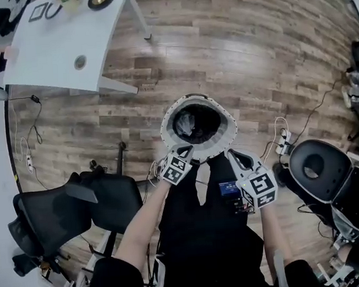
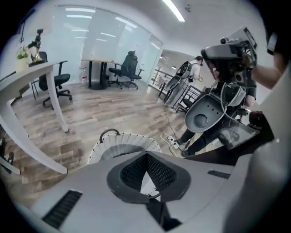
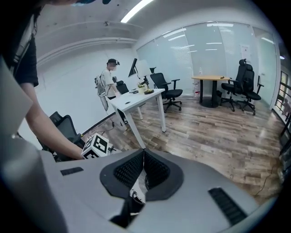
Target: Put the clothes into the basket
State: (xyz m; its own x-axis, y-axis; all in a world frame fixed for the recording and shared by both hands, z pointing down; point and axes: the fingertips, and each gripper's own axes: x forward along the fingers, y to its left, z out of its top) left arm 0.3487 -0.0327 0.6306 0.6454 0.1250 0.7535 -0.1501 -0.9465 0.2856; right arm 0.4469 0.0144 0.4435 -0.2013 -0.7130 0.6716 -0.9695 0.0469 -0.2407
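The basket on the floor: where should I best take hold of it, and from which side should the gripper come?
Probably the dark loop handle on the far rim of the basket. It stands up clear of the rim, so jaws could close across it from above. The white pleated wall flares outward and looks soft, so it likely gives a poorer grip.

Right tool (image 3: 143, 154) held above the plank floor (image 3: 213, 132), jaws closed.
Its two dark ribbed pads (image 3: 129, 169) meet at the tips, nothing gripped between them. Just left of it a bare forearm (image 3: 50, 129) reaches in beside a marker cube (image 3: 96, 146). Beyond stand a white desk (image 3: 136, 96), a person (image 3: 109, 79) at its far end, and black office chairs (image 3: 245, 88) by a wood-topped desk (image 3: 210, 78).
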